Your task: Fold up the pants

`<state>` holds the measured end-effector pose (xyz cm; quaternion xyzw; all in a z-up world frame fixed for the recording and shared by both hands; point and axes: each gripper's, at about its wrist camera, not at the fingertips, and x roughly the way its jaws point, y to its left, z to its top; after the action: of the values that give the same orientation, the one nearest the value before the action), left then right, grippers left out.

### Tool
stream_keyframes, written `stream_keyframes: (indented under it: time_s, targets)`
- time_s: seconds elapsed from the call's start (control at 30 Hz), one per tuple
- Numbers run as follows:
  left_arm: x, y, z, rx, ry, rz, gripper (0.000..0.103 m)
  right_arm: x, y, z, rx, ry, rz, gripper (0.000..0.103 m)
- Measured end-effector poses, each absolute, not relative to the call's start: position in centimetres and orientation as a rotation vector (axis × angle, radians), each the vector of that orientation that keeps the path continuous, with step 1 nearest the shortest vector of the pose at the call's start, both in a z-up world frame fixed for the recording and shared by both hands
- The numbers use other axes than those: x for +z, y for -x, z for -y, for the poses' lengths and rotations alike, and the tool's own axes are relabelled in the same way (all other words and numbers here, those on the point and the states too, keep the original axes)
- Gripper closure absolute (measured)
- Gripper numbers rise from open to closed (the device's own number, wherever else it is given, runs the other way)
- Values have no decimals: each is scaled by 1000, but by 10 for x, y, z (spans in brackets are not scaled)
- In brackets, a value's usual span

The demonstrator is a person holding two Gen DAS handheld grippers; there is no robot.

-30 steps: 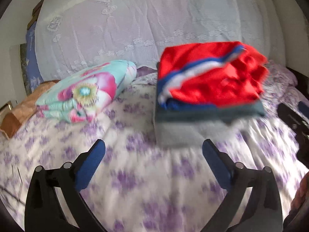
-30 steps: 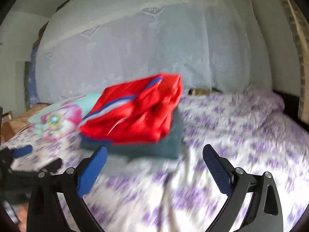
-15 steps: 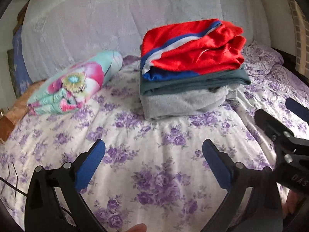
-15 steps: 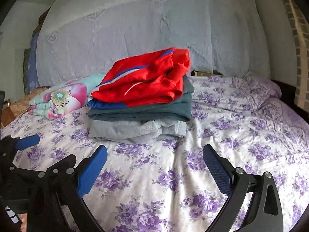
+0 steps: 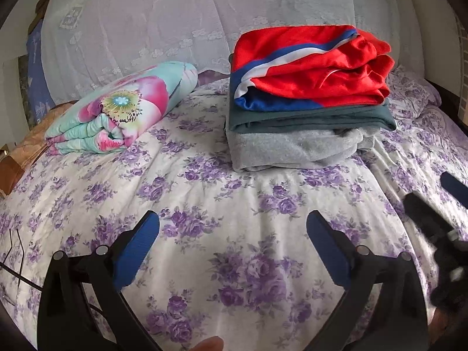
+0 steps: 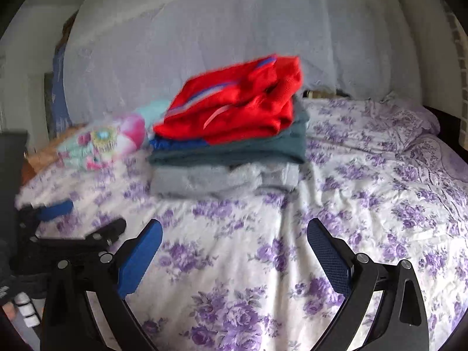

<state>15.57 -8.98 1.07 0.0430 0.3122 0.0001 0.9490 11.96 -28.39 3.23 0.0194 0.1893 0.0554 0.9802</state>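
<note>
We see a white bed sheet (image 5: 234, 204) printed all over with purple roses. On it, the top pants (image 5: 310, 67) are bright red with a white and a blue stripe, above a dark teal garment (image 5: 307, 118) and a pale grey one (image 5: 286, 149). The folded blanket (image 5: 122, 108) is mint green with big pink flowers. Behind hangs a white lace curtain (image 5: 175, 14). Our left tool (image 5: 232, 242) and right tool (image 6: 234, 248) are black with blue pads.

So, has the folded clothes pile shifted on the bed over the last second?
No. The clothes pile sits just right of the floral bundle as before; only the view shifted.
</note>
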Motion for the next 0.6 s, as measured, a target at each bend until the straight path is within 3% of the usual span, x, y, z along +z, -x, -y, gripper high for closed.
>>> stream_keyframes:
  time_s: [0.3,0.6]
  targets:
    - [13,-153,91,3,-94,-618,5,47,-122,279,27,7,-209,3]
    - [14,-166,90,2,-74,-606,5,51,-149,274,30,-10,-177,3]
